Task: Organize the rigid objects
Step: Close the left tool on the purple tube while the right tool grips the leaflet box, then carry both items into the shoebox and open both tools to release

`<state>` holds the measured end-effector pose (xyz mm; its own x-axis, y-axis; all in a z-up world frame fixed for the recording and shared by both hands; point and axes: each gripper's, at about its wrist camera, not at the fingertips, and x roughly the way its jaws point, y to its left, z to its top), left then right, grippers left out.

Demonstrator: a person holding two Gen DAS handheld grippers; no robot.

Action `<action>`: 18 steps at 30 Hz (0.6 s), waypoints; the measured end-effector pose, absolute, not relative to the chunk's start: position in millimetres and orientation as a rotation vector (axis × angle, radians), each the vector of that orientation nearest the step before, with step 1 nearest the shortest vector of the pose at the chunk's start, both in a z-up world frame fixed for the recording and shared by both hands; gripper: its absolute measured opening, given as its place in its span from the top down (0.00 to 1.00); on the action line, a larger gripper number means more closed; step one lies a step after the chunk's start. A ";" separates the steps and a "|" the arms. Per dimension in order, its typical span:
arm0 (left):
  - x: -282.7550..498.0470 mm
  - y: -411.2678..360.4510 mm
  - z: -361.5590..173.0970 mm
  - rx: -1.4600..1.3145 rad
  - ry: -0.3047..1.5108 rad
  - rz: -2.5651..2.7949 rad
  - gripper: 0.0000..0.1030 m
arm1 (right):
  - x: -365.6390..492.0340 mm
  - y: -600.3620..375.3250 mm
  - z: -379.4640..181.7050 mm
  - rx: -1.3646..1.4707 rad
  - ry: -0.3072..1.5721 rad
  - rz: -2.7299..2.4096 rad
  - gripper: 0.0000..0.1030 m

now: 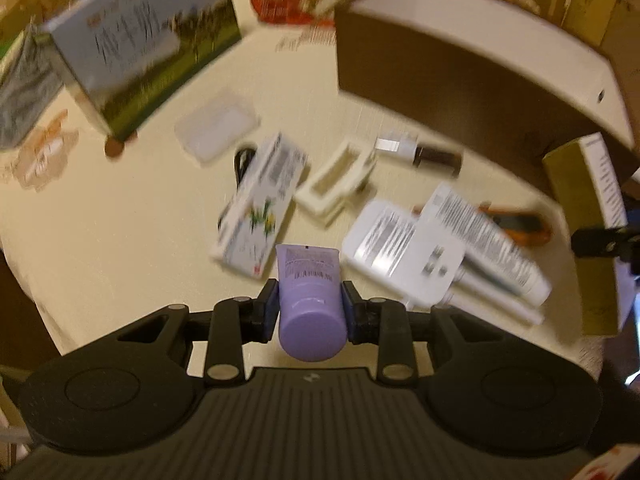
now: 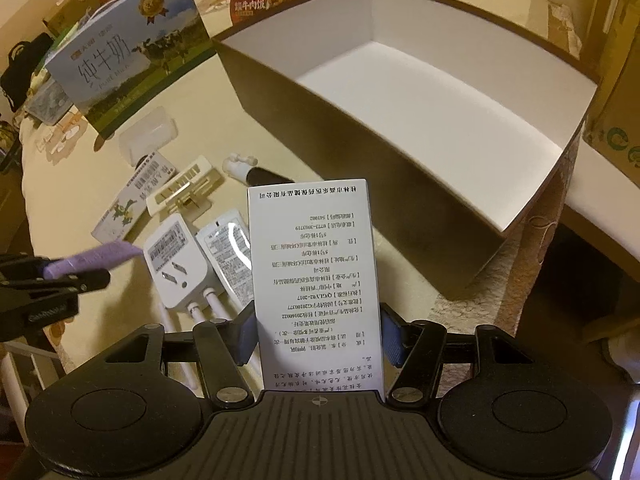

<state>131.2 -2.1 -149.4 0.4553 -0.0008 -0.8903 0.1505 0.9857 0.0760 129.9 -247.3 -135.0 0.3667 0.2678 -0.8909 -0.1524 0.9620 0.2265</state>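
left wrist: left gripper [image 1: 310, 308] is clamped on a purple tube [image 1: 310, 292], cap end toward the camera, held above the cream table [image 1: 120, 240]. whole frame is motion-blurred. below it, the loose pile: green-flower carton [image 1: 262, 208], white slotted bracket [image 1: 340, 178], dark bottle with a white cap [image 1: 420, 152], white power adapter [image 1: 400, 252] touching a printed white tube [image 1: 484, 240]. the brown open box [image 1: 440, 60] sits well behind, milk carton [image 1: 144, 48] upright on the left.

right wrist: right gripper [image 2: 316, 336] is closed on a tall white printed carton [image 2: 314, 280], pads on both side faces, carton pointing toward the open box [image 2: 400, 120]. box interior is white and looks empty. purple tube [image 2: 96, 260] shows at the left edge, over the pile.

risks, as judgement: the round tube could slip or rotate in the pads during a fast swing. the long carton could clip the near box wall if brought in low. both hands heading to the box together could collide.
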 end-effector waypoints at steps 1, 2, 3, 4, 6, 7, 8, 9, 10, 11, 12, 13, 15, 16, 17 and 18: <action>132.2 -3.7 -141.3 0.147 1.075 -0.101 0.74 | 130.9 -248.0 -130.9 0.117 1.159 0.272 0.45; 133.2 -5.5 -134.5 0.144 1.058 -0.107 0.74 | 131.3 -248.5 -127.2 0.119 1.154 0.272 0.45; 134.2 -8.0 -127.0 0.144 1.038 -0.113 0.74 | 131.9 -248.6 -122.7 0.120 1.147 0.272 0.45; 135.3 -11.3 -118.1 0.145 1.014 -0.122 0.74 | 132.4 -248.7 -117.1 0.122 1.137 0.273 0.45; 138.4 -18.0 -105.0 0.141 0.979 -0.138 0.74 | 133.8 -249.6 -107.5 0.129 1.119 0.275 0.45; 140.7 -21.0 -98.0 0.136 0.961 -0.149 0.74 | 134.7 -250.3 -102.0 0.134 1.109 0.275 0.45; 142.9 -25.0 -89.7 0.130 0.938 -0.160 0.74 | 135.6 -250.8 -96.7 0.139 1.100 0.274 0.45; 144.6 -27.5 -84.1 0.129 0.922 -0.170 0.74 | 137.4 -252.0 -91.2 0.147 1.089 0.272 0.45; 147.4 -32.2 -77.4 0.127 0.902 -0.184 0.74 | 140.0 -253.4 -85.9 0.154 1.078 0.269 0.45; 150.4 -36.3 -72.3 0.125 0.886 -0.196 0.74 | 142.4 -254.9 -81.0 0.160 1.070 0.266 0.45; 154.1 -41.1 -67.4 0.125 0.871 -0.210 0.74 | 144.6 -256.3 -76.7 0.168 1.061 0.260 0.45; 158.4 -46.3 -63.0 0.126 0.857 -0.225 0.74 | 147.6 -258.6 -72.8 0.175 1.054 0.252 0.45; 168.1 -57.7 -56.4 0.131 0.831 -0.253 0.74 | 154.7 -264.5 -66.1 0.195 1.042 0.234 0.45; 174.1 -64.0 -53.3 0.130 0.819 -0.270 0.74 | 158.3 -267.7 -62.8 0.205 1.034 0.225 0.45; 178.8 -69.1 -51.1 0.128 0.809 -0.284 0.74 | 162.5 -270.7 -59.7 0.215 1.029 0.213 0.45; 185.1 -77.2 -48.8 0.129 0.798 -0.303 0.74 | 167.1 -274.2 -57.0 0.224 1.023 0.202 0.45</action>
<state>185.1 -77.2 -48.8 0.6579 -0.2184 -0.7208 0.3149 0.9491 -0.0002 167.1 -274.2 -57.0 0.5056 0.2699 -0.8194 -0.0611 0.9586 0.2780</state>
